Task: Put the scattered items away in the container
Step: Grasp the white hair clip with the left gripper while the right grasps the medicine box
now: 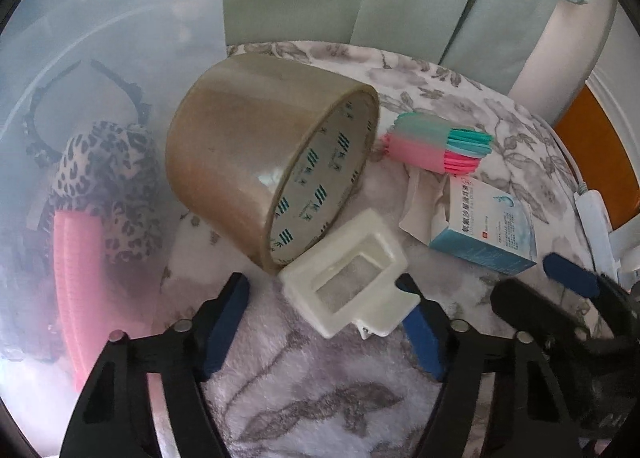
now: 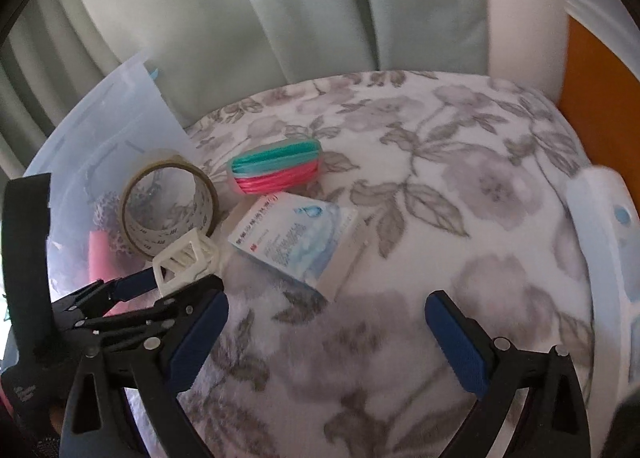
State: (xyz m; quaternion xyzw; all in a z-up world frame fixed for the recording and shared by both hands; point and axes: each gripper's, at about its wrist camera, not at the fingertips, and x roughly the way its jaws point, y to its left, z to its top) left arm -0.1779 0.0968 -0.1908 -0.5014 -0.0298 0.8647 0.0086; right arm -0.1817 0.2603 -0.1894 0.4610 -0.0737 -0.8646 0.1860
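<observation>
A white hair claw clip (image 1: pixel 352 278) lies on the floral blanket, against a big roll of brown tape (image 1: pixel 260 162). My left gripper (image 1: pixel 322 286) straddles the clip: the right pad touches it and the left pad stands a little off. In the right wrist view the clip (image 2: pixel 188 258) sits between the left gripper's tips (image 2: pixel 176 282). A pink and teal bundle (image 1: pixel 436 142) and a blue-white medicine box (image 1: pixel 480 234) lie further right. My right gripper (image 2: pixel 328 310) hangs open above bare blanket near the box (image 2: pixel 296 238), nothing between its fingers. The translucent container (image 1: pixel 80 58) stands at the left.
Inside the container lie a leopard-print piece (image 1: pixel 104 186), a pink ribbed item (image 1: pixel 76 278) and a black headband (image 1: pixel 52 110). A white power strip (image 2: pixel 600 218) runs along the blanket's right edge. Pale green curtains (image 2: pixel 280 18) hang behind, with an orange surface (image 2: pixel 592 78) at the right.
</observation>
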